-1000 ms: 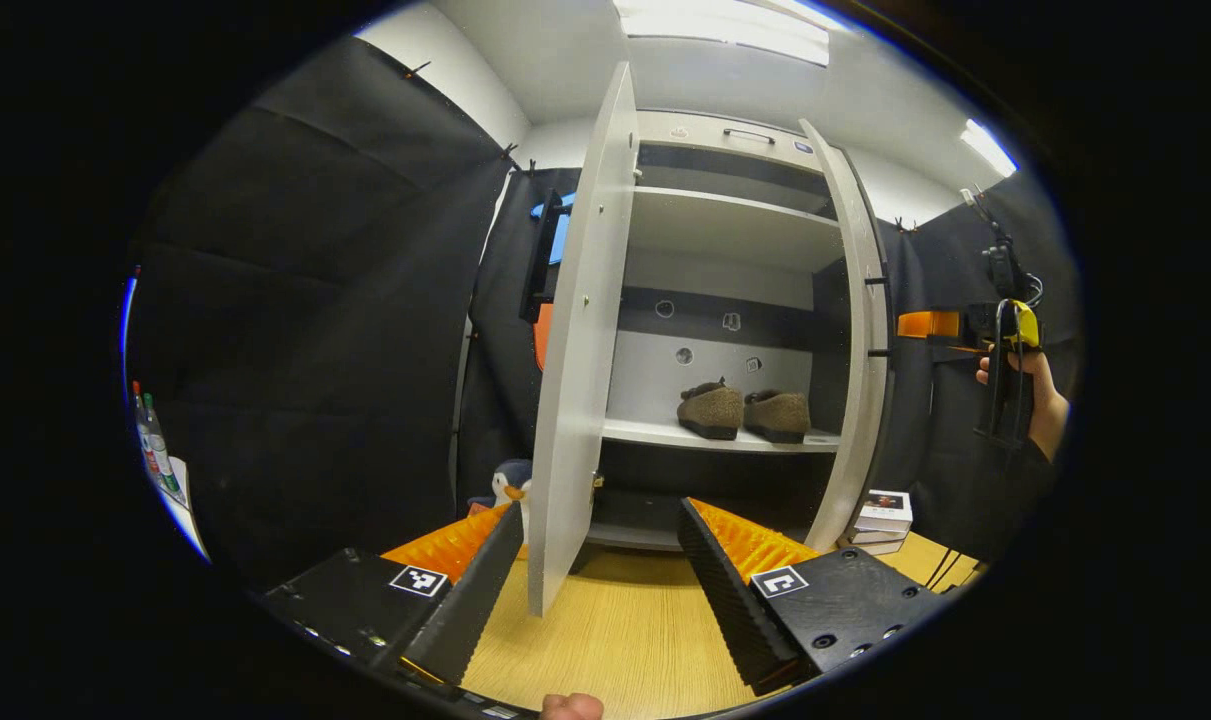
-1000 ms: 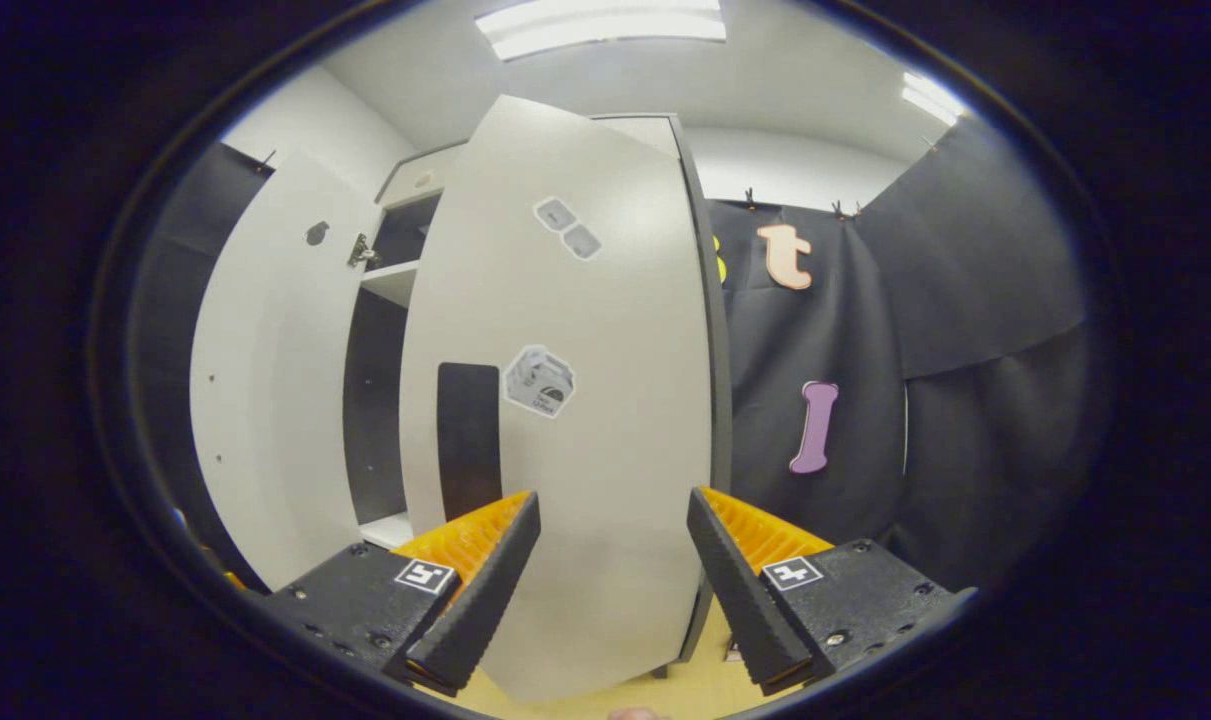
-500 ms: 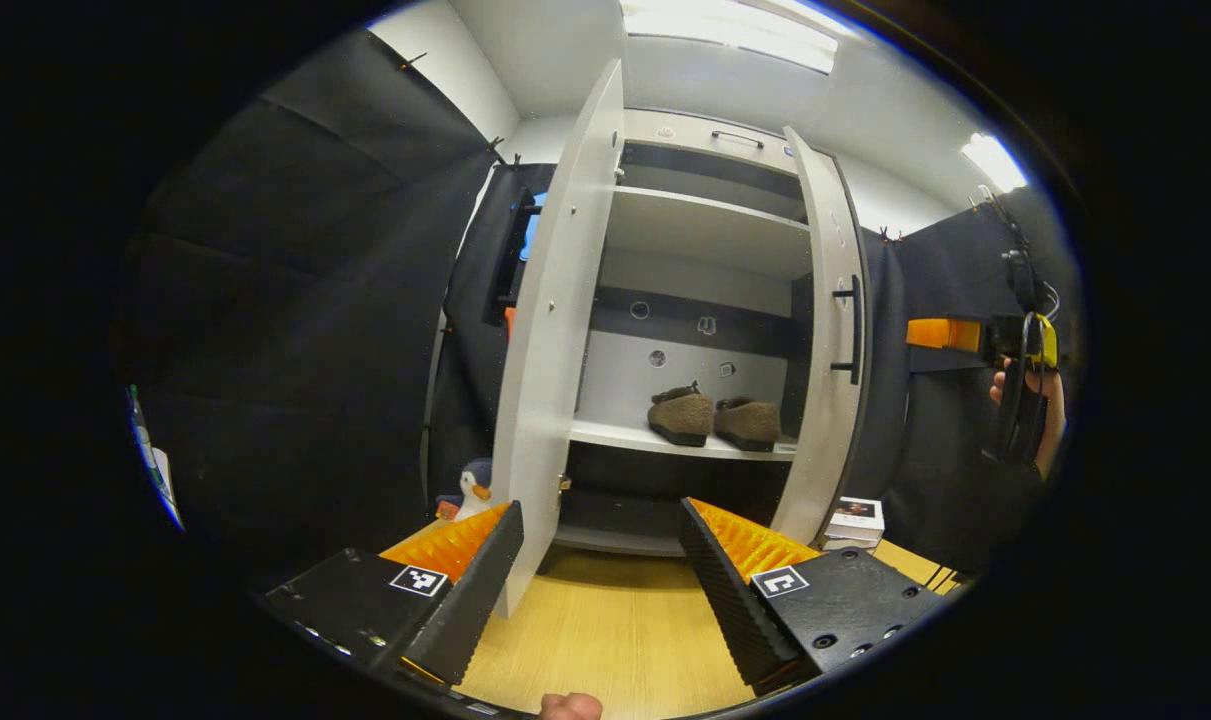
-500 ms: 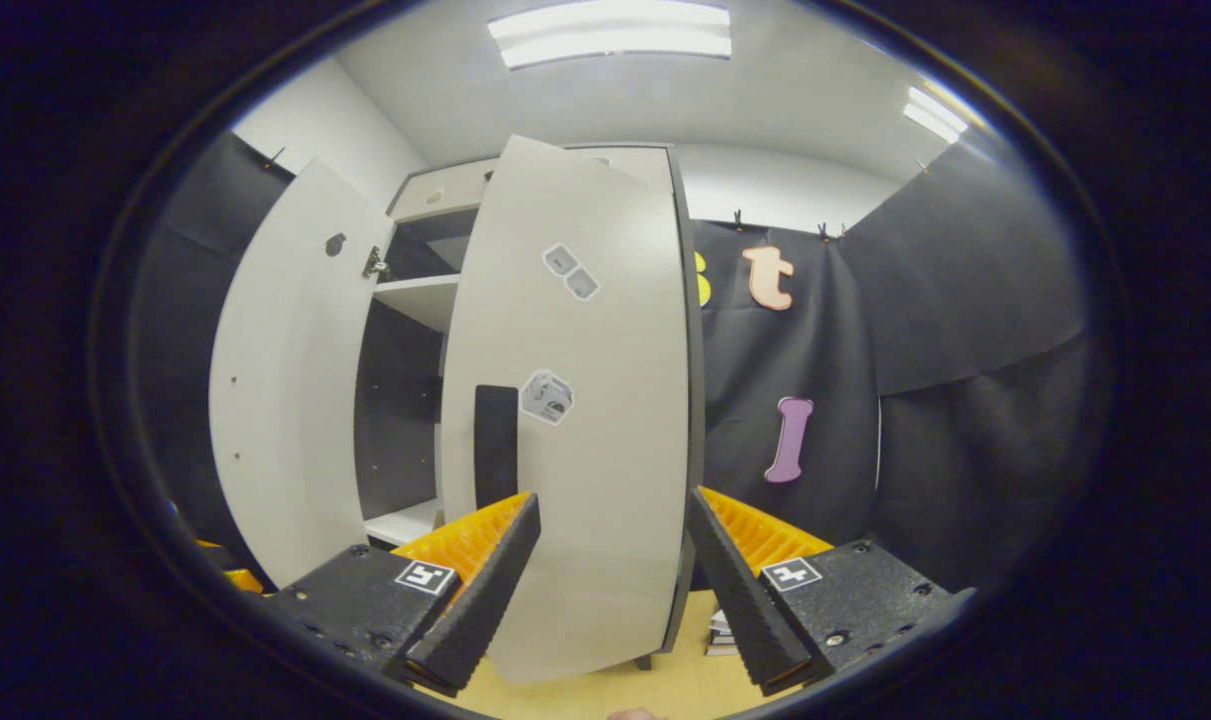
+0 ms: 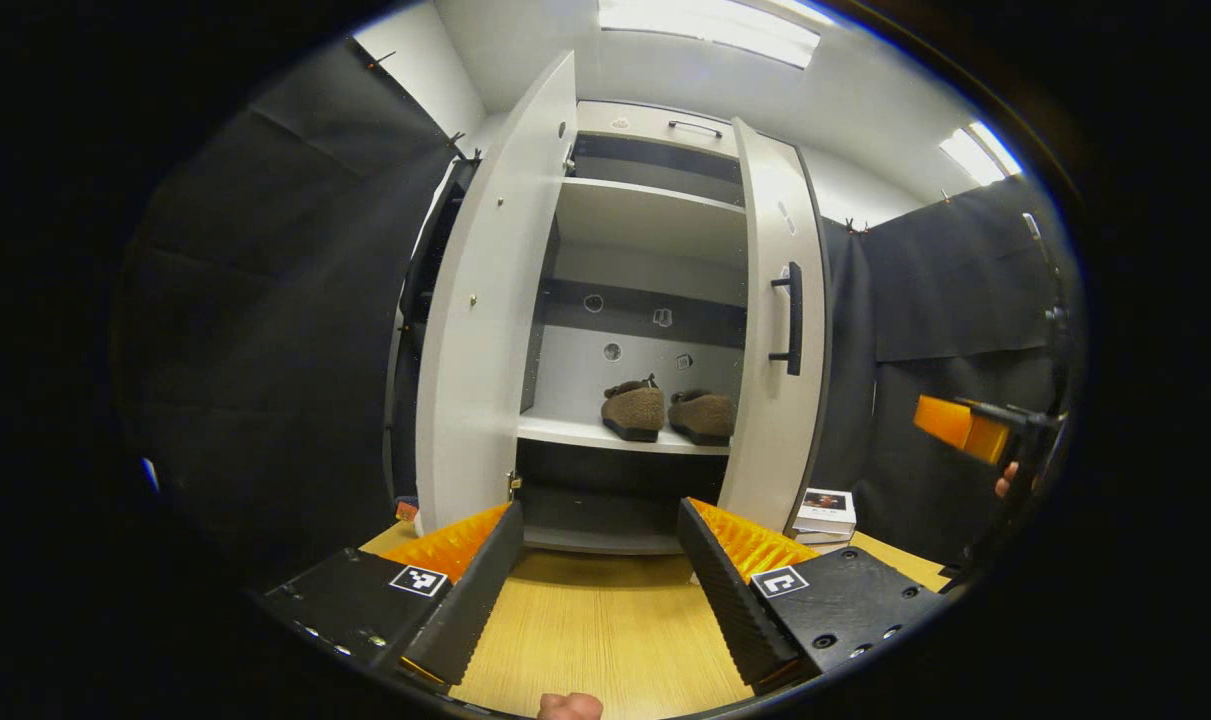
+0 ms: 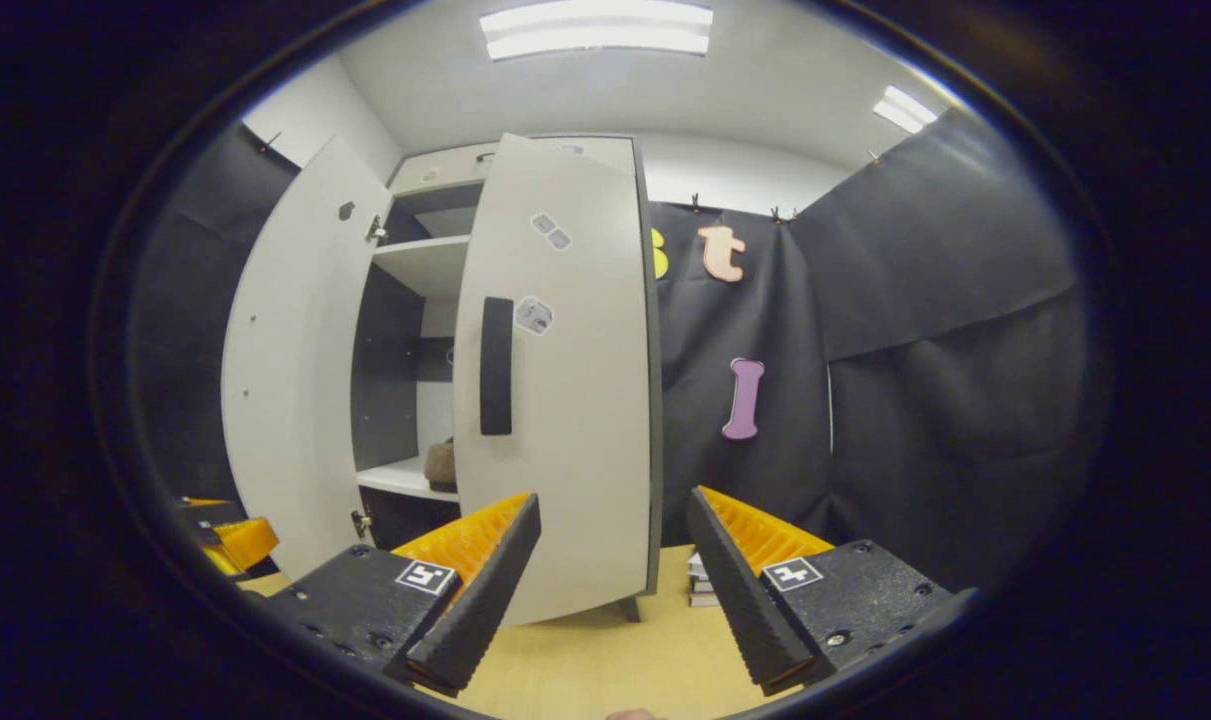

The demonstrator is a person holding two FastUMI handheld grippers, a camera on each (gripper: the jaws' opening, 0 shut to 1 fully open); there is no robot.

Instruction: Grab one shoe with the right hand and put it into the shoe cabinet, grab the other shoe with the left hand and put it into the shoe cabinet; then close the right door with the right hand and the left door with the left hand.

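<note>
— Since a second ago the right door (image 6: pixel 555 400) has swung most of the way shut, and the right claw (image 6: pixel 613 580) has backed away from it; it now hangs clear of the panel, fingers apart, gripping nothing.

— And the shoes?

— Both shoes (image 5: pixel 665 412) sit side by side on the middle shelf (image 5: pixel 565 432) of the shoe cabinet (image 5: pixel 655 125), toes inward. That part looks done.

— So what's left?

— The right door seems a touch ajar, though I can't tell for sure. The left door (image 5: pixel 480 330) stands wide open. The left claw (image 5: pixel 597 585) hovers low over the wooden floor (image 5: pixel 595 630), fingers spread and empty, well apart from that door.

— How will the door handle?

— Stiff flat panel on hinges, probably light to swing. Its handle is on the outer face, turned away, so I'd press on the inner face near the free edge, or hook that edge. The smooth surface may let a finger slide, so push squarely and slowly.
</note>
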